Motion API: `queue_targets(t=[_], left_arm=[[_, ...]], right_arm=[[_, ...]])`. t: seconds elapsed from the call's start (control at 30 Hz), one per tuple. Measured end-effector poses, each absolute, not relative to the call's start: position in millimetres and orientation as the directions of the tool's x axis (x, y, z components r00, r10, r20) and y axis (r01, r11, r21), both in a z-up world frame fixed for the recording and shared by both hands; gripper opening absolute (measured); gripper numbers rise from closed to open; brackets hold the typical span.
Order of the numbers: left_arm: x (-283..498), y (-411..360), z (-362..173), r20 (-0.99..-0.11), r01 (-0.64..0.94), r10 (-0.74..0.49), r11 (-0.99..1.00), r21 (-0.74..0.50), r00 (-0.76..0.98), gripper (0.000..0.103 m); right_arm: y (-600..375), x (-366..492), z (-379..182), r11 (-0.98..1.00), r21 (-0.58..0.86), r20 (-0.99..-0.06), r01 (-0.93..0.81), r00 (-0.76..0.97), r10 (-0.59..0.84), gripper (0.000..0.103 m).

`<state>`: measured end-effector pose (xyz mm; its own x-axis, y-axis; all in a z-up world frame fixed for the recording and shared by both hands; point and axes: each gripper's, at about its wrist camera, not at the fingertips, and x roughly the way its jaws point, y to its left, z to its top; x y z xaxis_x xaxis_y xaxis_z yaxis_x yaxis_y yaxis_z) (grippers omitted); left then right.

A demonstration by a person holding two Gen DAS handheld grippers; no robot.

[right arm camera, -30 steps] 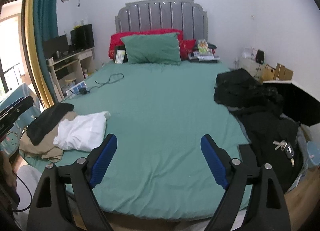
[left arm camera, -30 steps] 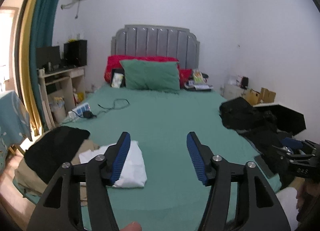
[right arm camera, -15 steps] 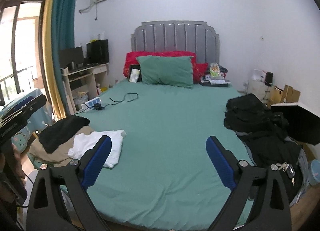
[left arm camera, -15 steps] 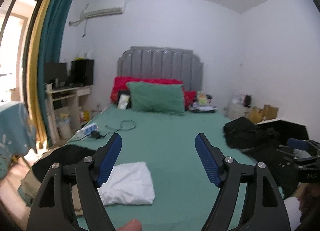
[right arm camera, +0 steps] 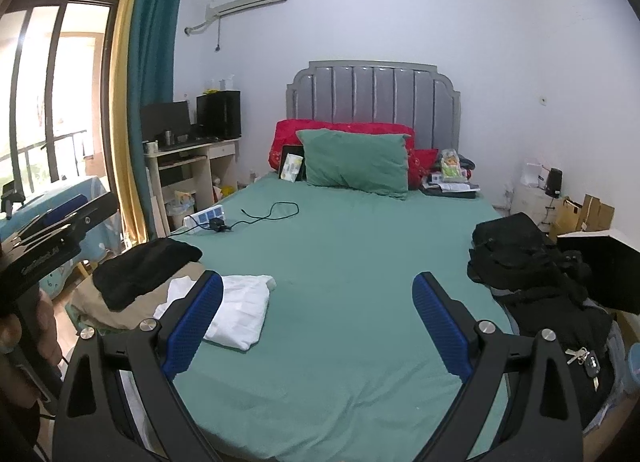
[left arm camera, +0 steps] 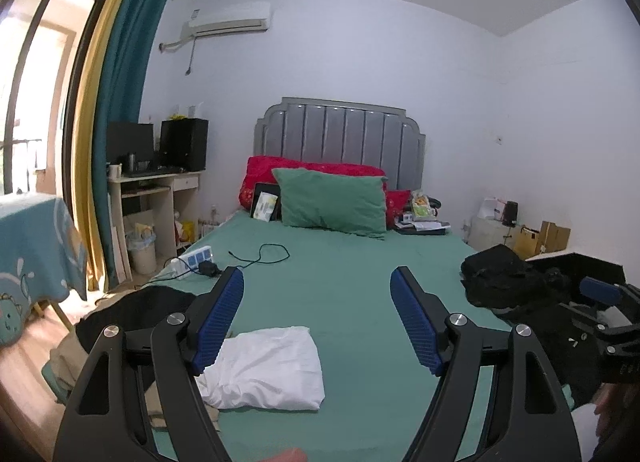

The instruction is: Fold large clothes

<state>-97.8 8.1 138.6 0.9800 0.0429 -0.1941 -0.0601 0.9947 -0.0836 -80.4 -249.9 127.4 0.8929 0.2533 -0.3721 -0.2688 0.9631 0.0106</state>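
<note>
A folded white garment [left arm camera: 268,368] [right arm camera: 240,312] lies at the near left of the green bed [left arm camera: 352,262] [right arm camera: 348,262]. Left of it a black garment [right arm camera: 144,276] [left arm camera: 136,310] rests on a tan one [right arm camera: 100,308]. A heap of black clothes [right arm camera: 520,262] [left arm camera: 504,278] sits on the bed's right edge. My left gripper [left arm camera: 318,320] hovers open and empty above the near bed, just right of the white garment. My right gripper [right arm camera: 318,320] is open and empty too, over the foot of the bed. Each gripper shows at the edge of the other's view.
A green pillow [right arm camera: 356,161] and red pillows [right arm camera: 344,129] lean on the grey headboard. A power strip with a black cable [right arm camera: 256,217] lies on the far left of the bed. Keys [right arm camera: 584,358] rest on dark cloth at the right. A desk [right arm camera: 192,165] stands left.
Both grippers opened wider and tilted upward, so both views now show more wall and ceiling. The clothes have not moved.
</note>
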Motion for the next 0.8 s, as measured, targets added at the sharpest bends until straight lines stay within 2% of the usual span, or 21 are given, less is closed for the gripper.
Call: queue_targets(t=[0.8], left_arm=[[-81,16,115,-0.232,-0.049,0.03,0.996,-0.076,0.972,0.079]], right_arm=[[-239,-61,100,0.956,0.06,-0.42,-0.286,0.862,0.284,0.095]])
